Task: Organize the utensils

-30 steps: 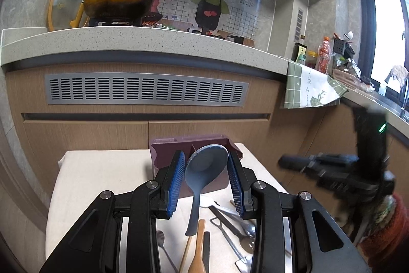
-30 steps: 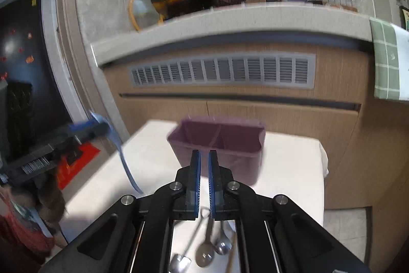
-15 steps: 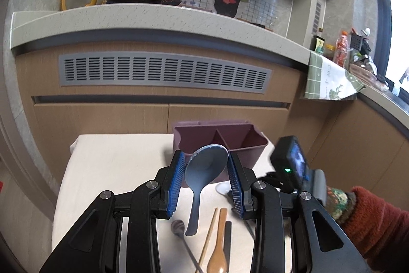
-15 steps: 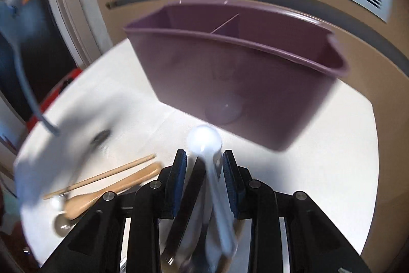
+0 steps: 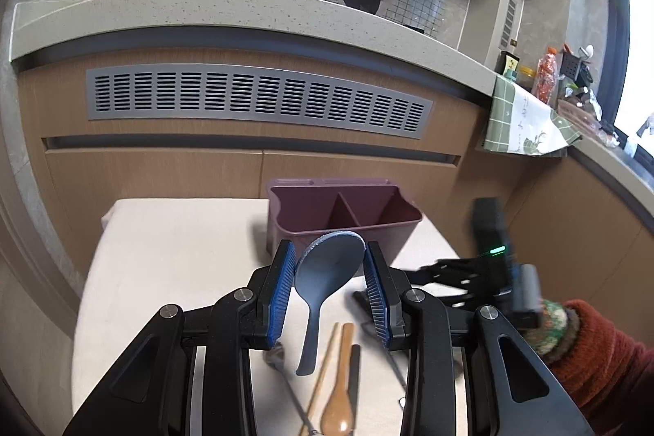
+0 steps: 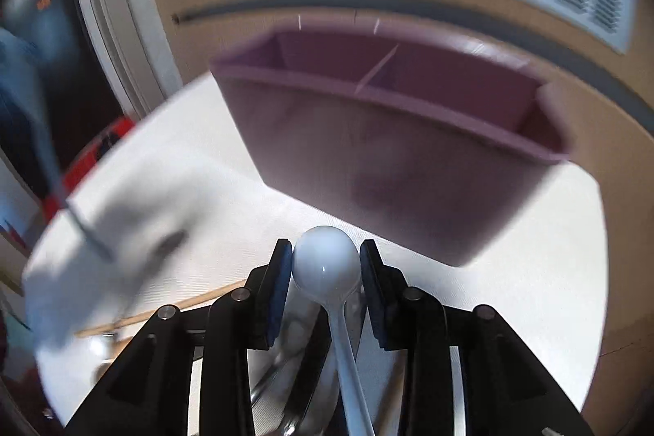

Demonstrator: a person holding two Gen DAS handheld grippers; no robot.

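My left gripper is shut on the bowl of a blue-grey rice spoon, whose handle hangs down toward the table. The purple two-compartment holder stands just beyond it. My right gripper is low over the table, in front of the holder. Its jaws are opening, and the bowl of a white spoon lies between the pads. The white handle runs back under the gripper among metal utensils. At the left of the right wrist view, the blue spoon shows as a blur.
A cream cloth covers the small table. On it lie a wooden spoon, a chopstick, a metal spoon and a dark handle. Cabinet fronts stand close behind the holder. A person's red sleeve comes in from the right.
My right gripper came down from above the holder to the table and opened around the white spoon. The left gripper tipped down slightly and still holds the blue spoon.
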